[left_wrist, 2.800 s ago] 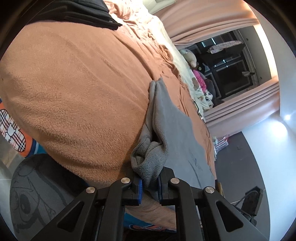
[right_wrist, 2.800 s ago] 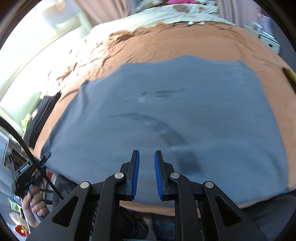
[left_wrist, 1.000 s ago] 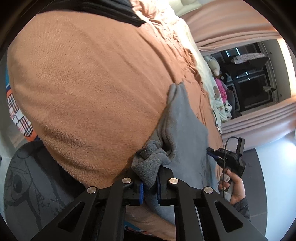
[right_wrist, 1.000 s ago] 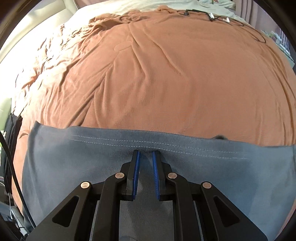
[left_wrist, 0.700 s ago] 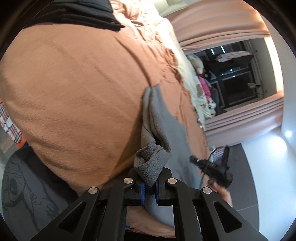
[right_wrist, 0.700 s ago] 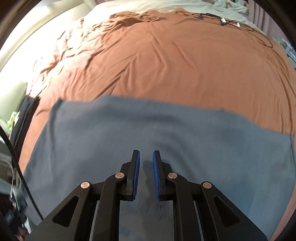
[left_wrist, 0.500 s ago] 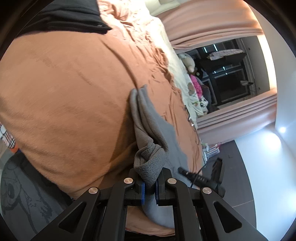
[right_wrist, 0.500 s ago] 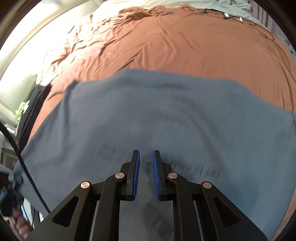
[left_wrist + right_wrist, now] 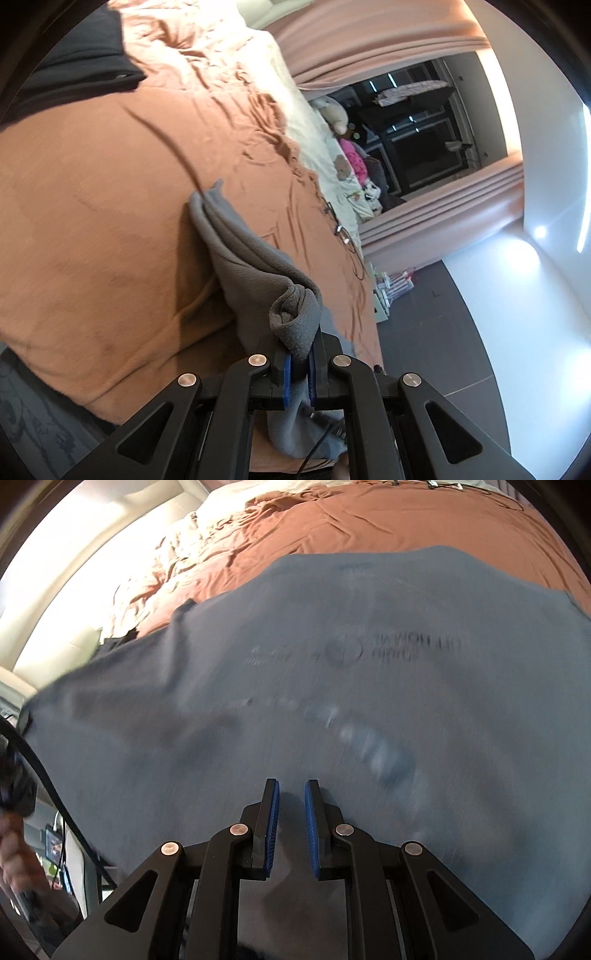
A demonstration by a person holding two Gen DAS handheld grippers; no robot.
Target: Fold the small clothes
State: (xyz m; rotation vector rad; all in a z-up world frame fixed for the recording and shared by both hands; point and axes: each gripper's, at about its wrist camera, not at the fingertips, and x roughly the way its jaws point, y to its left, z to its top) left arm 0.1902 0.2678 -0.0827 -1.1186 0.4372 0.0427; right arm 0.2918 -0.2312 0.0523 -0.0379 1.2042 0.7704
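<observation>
Nearest, left gripper clamped on a bunched corner of the grey T-shirt. Raised higher off the orange blanket than a second ago, with a dark shadow now beneath the fold.

Right gripper low over the same shirt, blue pads a narrow gap apart. Cannot tell whether pinching cloth or merely hovering, since everything around is smeared with motion. Pulled back from the hem reached a second ago, so that the printed chest now fills the view where bare blanket showed.

Probably mid-fold or mid-straightening, not yet laid flat. Needs the cloth settled on the blanket before the next crease.

Farther off, black clothes at the blanket's edge, then a plush toy by the pink curtains.
</observation>
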